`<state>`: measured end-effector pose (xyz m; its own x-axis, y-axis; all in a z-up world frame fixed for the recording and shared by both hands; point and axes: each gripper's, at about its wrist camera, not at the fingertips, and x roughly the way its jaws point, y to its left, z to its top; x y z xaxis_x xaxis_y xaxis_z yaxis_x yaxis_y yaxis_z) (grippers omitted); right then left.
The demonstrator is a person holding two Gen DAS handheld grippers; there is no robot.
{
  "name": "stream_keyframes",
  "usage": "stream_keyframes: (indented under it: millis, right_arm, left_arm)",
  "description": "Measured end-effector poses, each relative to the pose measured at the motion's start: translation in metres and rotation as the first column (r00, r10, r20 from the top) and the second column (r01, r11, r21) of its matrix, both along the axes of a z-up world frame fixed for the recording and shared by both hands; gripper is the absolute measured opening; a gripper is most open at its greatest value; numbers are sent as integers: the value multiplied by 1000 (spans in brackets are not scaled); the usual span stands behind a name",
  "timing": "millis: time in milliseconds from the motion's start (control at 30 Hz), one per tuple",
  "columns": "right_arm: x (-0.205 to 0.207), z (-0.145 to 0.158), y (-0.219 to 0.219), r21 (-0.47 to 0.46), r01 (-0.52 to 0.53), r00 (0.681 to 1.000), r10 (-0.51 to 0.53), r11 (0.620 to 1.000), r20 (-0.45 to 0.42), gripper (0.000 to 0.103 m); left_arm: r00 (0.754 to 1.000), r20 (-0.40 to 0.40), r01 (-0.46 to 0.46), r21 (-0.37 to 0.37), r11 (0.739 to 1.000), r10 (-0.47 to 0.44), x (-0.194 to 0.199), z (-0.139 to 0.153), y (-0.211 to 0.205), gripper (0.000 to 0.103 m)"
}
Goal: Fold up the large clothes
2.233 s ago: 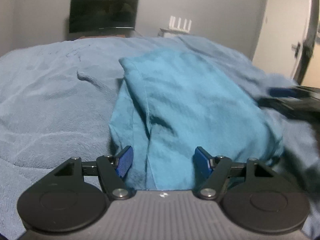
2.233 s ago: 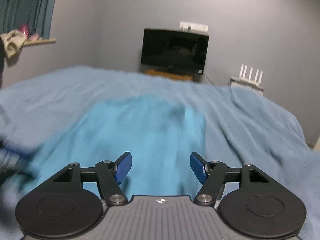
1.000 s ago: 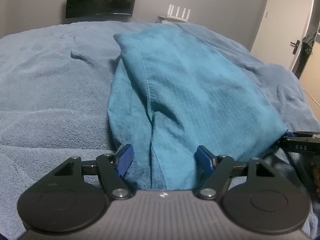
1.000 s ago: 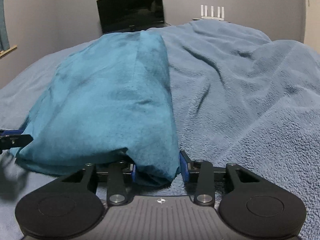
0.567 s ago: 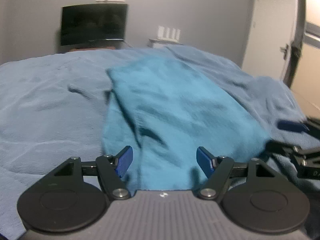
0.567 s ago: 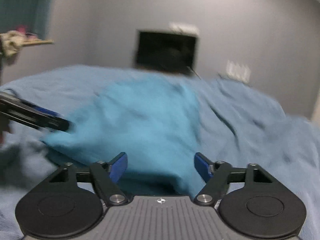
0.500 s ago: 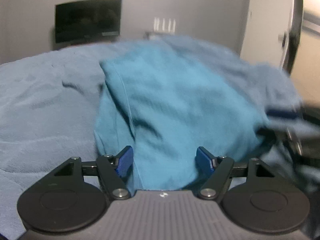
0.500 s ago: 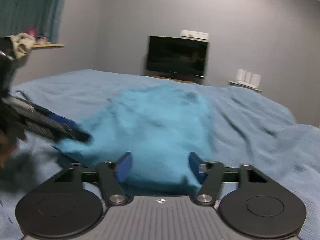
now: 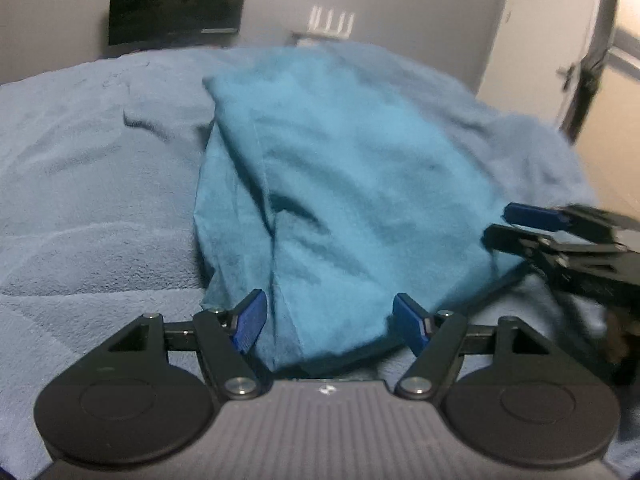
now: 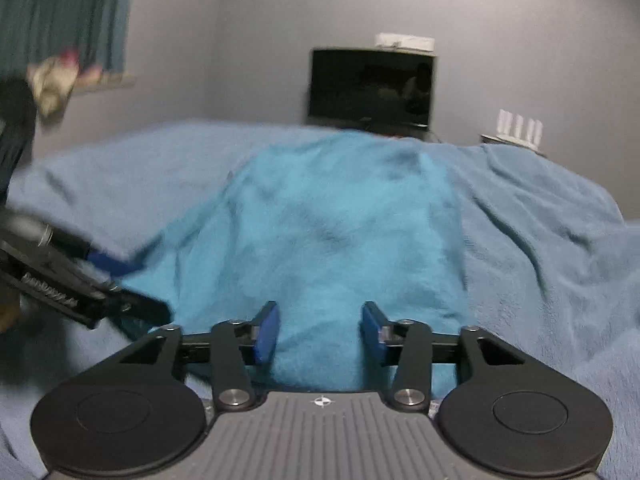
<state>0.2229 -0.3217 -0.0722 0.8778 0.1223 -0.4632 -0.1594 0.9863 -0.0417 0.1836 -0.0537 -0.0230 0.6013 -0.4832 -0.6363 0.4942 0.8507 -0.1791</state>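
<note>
A teal garment (image 9: 344, 184) lies folded into a long strip on the blue fleece blanket (image 9: 88, 184), running away from me. My left gripper (image 9: 328, 318) is open with the garment's near edge between its blue pads, not clamped. The right gripper shows at the right of the left wrist view (image 9: 516, 224), at the garment's near right corner. In the right wrist view the garment (image 10: 332, 232) fills the middle. My right gripper (image 10: 320, 334) is open, jaws partly closed, with the near edge between the pads. The left gripper (image 10: 120, 280) shows at the left.
A dark TV (image 9: 176, 0) stands against the grey wall beyond the bed, with a white router (image 9: 332, 24) to its right. A door (image 9: 560, 40) is at the far right. A curtain (image 10: 68, 12) and a shelf with cloth items (image 10: 56, 80) are at the left.
The right gripper, shut on the garment's corner a second ago, let go, opened wide and lifted, and now narrows again over the near edge. The left gripper stayed open and dipped back toward the edge.
</note>
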Motion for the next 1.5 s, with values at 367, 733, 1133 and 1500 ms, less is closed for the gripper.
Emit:
stream_keyframes:
  millis: [367, 733, 1133, 1500]
  right_arm:
    - [-2, 0, -46, 106, 219, 972, -208, 970, -107, 68]
    - [-10, -12, -58, 205, 238, 956, -192, 949, -220, 74]
    - [-5, -15, -56, 203, 246, 954, -200, 948, -224, 75]
    - [0, -16, -59, 216, 253, 952, -203, 943, -230, 78]
  left_arm:
    - [997, -55, -34, 183, 983, 45, -21, -20, 7, 67]
    - [994, -80, -88, -158, 984, 76, -6, -17, 35, 67]
    - [999, -27, -40, -180, 983, 36, 5, -17, 20, 73]
    - [987, -141, -109, -231, 967, 78, 22, -23, 25, 65]
